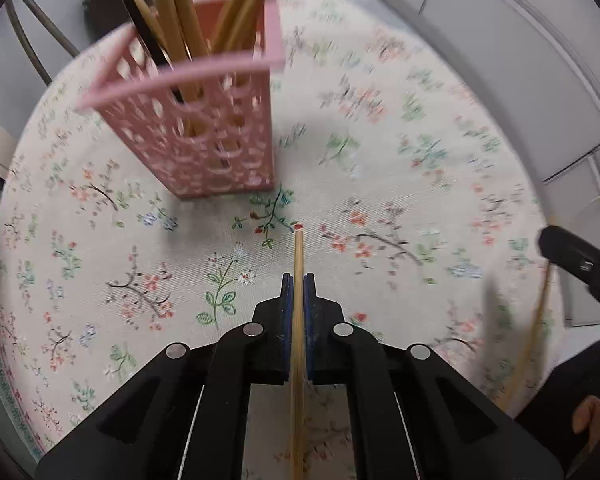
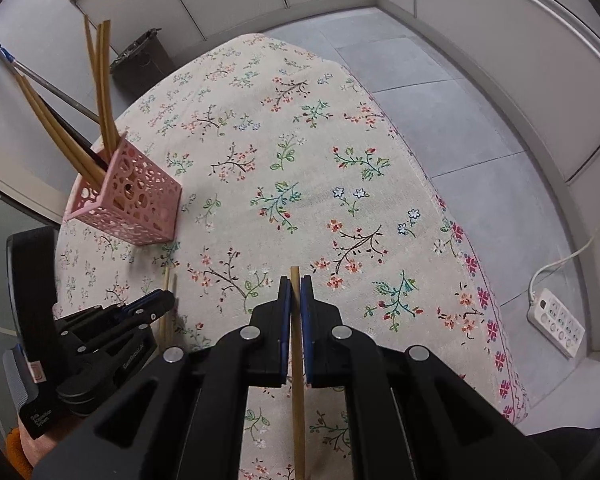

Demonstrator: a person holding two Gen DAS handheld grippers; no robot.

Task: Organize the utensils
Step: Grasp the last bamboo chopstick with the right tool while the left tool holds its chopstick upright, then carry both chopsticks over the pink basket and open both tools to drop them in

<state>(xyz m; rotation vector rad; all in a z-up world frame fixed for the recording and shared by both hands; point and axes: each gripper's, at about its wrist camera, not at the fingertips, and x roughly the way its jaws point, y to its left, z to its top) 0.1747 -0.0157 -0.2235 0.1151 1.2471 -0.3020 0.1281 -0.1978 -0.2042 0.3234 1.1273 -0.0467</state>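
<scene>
Grey floor tiles surround the round table under its floral tablecloth (image 2: 300, 128). Your left gripper (image 1: 298, 280) is clamped on a thin bamboo chopstick (image 1: 299, 256), your right gripper (image 2: 295, 282) on a thicker bamboo chopstick (image 2: 296, 360). Near the table's far left edge stands the pink perforated plastic holder (image 1: 204, 136), already crowded with sticks. Lift each stick clear, tilt it upright, and lower it into a gap between the others, so nothing jams.

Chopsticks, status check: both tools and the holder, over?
Left tool shut on a chopstick. Right tool shut on another chopstick. Pink holder upright ahead, path clear.
</scene>
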